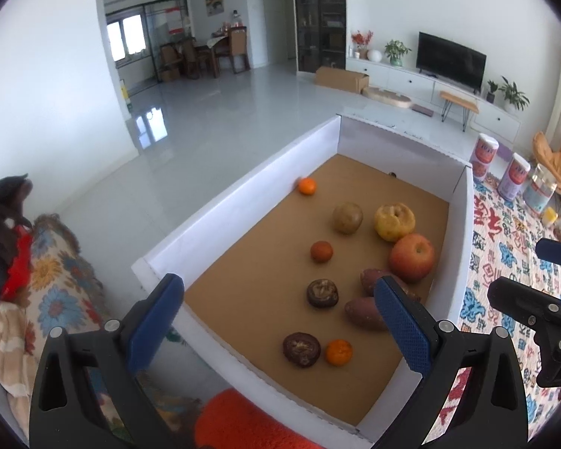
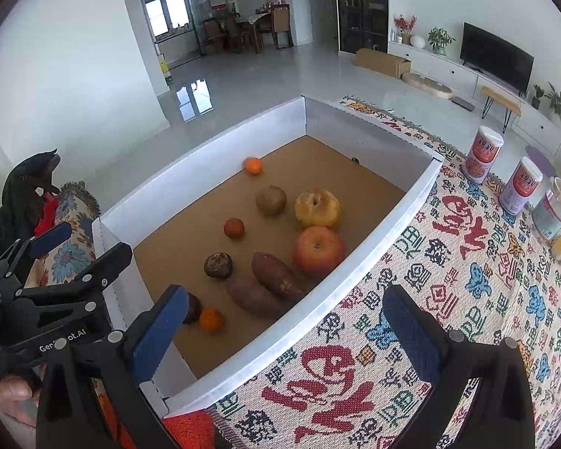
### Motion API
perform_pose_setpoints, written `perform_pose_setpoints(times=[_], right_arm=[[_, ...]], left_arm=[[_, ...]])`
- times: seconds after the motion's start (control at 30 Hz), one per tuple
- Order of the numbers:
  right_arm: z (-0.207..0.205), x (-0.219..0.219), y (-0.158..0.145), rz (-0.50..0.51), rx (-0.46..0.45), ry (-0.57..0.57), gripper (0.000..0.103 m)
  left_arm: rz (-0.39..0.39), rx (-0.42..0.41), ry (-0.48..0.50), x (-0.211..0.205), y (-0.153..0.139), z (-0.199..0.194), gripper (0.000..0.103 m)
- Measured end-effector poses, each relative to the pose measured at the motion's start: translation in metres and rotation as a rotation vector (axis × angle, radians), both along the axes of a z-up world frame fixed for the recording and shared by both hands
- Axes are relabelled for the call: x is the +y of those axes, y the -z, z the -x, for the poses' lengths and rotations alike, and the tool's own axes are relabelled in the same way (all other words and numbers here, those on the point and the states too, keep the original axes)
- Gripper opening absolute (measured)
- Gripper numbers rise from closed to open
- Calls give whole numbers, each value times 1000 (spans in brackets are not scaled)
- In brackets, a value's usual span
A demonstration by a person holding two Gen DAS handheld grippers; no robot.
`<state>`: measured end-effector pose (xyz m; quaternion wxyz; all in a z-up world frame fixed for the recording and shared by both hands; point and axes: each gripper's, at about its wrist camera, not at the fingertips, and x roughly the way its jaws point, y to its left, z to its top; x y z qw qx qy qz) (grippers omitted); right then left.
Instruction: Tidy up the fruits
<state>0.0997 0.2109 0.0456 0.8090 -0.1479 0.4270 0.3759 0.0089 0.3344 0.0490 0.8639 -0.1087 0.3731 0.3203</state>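
A white-walled box (image 1: 243, 202) (image 2: 205, 164) with a brown cardboard floor holds the fruit. Inside lie a red apple (image 1: 411, 257) (image 2: 319, 249), a yellow apple (image 1: 394, 222) (image 2: 317, 207), a brown round fruit (image 1: 347, 218), two sweet potatoes (image 2: 276, 271), two dark brown fruits (image 1: 322, 293), a dark orange one (image 1: 321, 251) and two tangerines (image 1: 306, 186) (image 1: 339, 352). My left gripper (image 1: 280, 286) (image 2: 80, 249) hovers open and empty over the box's near left part. My right gripper (image 2: 286, 295) (image 1: 531, 273) hangs open and empty above the box's near right wall.
The box sits on a patterned woven cloth (image 2: 448, 262). Two tall cans (image 2: 482, 155) and a clear jar (image 2: 553, 205) stand on it at the far right. A floral cushion (image 1: 56, 262) lies left of the box, an orange-red cloth (image 1: 235, 422) at its near edge.
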Motion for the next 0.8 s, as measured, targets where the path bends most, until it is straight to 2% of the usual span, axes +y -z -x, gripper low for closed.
perform_pose_setpoints(times=[0.2, 0.7, 0.8], right_arm=[[8, 10, -4, 30, -32, -20, 103], [5, 19, 6, 44, -19, -20, 103], [6, 21, 7, 36, -14, -27, 103]], left_arm=[[5, -3, -2, 3, -1, 3, 102], [46, 5, -4, 11, 4, 4, 102], [34, 5, -6, 10, 4, 4, 102]])
